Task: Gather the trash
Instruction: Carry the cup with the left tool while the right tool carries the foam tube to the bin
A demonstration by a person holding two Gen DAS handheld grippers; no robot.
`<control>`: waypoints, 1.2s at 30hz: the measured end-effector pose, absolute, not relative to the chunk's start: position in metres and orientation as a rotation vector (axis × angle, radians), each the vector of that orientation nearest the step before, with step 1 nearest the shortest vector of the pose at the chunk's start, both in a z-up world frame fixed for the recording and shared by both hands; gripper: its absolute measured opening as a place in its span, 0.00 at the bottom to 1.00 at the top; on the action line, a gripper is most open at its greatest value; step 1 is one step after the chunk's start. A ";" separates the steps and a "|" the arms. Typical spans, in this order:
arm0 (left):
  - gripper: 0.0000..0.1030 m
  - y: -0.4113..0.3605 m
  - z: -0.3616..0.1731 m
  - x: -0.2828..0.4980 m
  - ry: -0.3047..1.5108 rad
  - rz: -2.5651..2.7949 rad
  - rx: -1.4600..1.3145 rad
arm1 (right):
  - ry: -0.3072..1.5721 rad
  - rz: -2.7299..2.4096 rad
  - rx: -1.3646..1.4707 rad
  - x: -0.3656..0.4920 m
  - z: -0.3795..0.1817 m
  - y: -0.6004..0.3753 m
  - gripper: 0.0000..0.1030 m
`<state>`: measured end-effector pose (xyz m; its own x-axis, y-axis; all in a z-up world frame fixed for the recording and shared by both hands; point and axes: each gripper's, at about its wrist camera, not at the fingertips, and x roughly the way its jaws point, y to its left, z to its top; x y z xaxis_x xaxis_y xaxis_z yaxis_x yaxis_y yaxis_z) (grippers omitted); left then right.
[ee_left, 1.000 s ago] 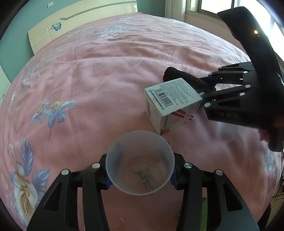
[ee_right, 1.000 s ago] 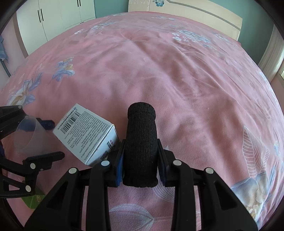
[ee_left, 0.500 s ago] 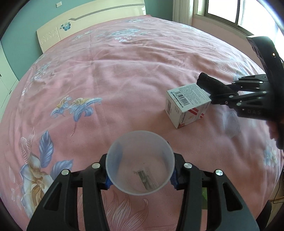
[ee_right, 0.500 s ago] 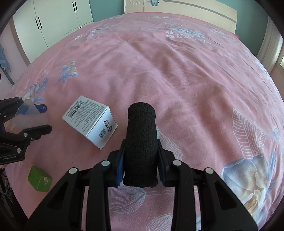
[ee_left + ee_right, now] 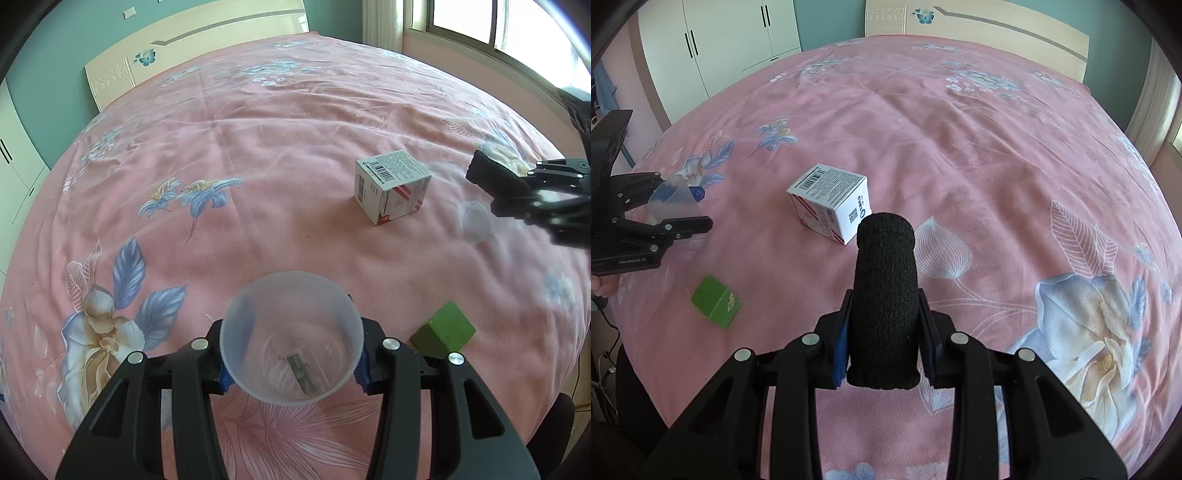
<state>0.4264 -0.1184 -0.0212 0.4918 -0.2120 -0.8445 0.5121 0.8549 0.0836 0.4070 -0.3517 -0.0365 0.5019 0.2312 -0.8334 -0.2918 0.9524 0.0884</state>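
Bedroom, pink floral bed (image 5: 280, 155) under both tools. Left tool (image 5: 291, 350) clamped on clear cup (image 5: 291, 338); small scrap lies in cup bottom, apparently first trash collected. Right tool (image 5: 882, 343) clamped on black roll (image 5: 884, 295), not yet binned. Green box (image 5: 443, 330) on bed just right of cup, near bed edge. White box (image 5: 391, 186) farther out, mid-bed, near roll tip in right view. Judgement: task early; both boxes left, neither looks likely to fit cup.

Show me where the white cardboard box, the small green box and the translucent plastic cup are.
white cardboard box (image 5: 827, 186): right wrist view, top face.
small green box (image 5: 716, 301): right wrist view, top face.
translucent plastic cup (image 5: 258, 295): left wrist view, inner wall.
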 end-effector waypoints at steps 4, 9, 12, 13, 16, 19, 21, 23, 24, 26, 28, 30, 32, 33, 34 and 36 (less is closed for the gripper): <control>0.49 -0.111 -0.018 0.407 0.960 -0.454 0.357 | 0.983 0.328 -0.088 0.376 -0.027 -0.346 0.31; 0.49 -0.100 -0.013 0.379 0.949 -0.452 0.373 | 0.966 0.358 -0.115 0.334 -0.012 -0.333 0.31; 0.49 -0.095 -0.012 0.361 0.946 -0.456 0.373 | 0.956 0.372 -0.134 0.310 -0.004 -0.323 0.31; 0.49 -0.093 -0.012 0.354 0.947 -0.460 0.374 | 0.953 0.376 -0.144 0.302 -0.002 -0.320 0.31; 0.49 -0.087 -0.009 0.333 0.943 -0.463 0.372 | 0.945 0.398 -0.164 0.276 0.004 -0.309 0.31; 0.49 -0.082 -0.007 0.313 0.938 -0.469 0.373 | 0.936 0.411 -0.184 0.252 0.009 -0.300 0.31; 0.49 -0.079 -0.005 0.300 0.935 -0.472 0.380 | 0.931 0.420 -0.182 0.238 0.013 -0.294 0.31; 0.49 -0.077 -0.004 0.287 0.932 -0.474 0.388 | 0.924 0.427 -0.191 0.223 0.016 -0.289 0.31; 0.49 -0.075 -0.003 0.281 0.931 -0.476 0.390 | 0.923 0.430 -0.188 0.217 0.017 -0.287 0.31; 0.49 -0.073 -0.002 0.269 0.925 -0.481 0.394 | 0.921 0.434 -0.197 0.203 0.018 -0.282 0.31; 0.49 -0.070 0.000 0.257 0.920 -0.486 0.397 | 0.919 0.444 -0.195 0.189 0.019 -0.278 0.31; 0.49 -0.067 0.001 0.245 0.913 -0.492 0.399 | 0.918 0.447 -0.205 0.176 0.020 -0.272 0.31; 0.49 -0.064 0.001 0.233 0.911 -0.496 0.401 | 0.919 0.454 -0.212 0.162 0.020 -0.266 0.31; 0.49 -0.062 0.001 0.226 0.909 -0.500 0.402 | 0.918 0.458 -0.219 0.156 0.019 -0.263 0.31; 0.49 -0.061 0.001 0.219 0.907 -0.504 0.405 | 0.920 0.468 -0.217 0.149 0.019 -0.260 0.31; 0.49 -0.059 -0.001 0.207 0.909 -0.511 0.407 | 0.920 0.473 -0.231 0.135 0.018 -0.253 0.31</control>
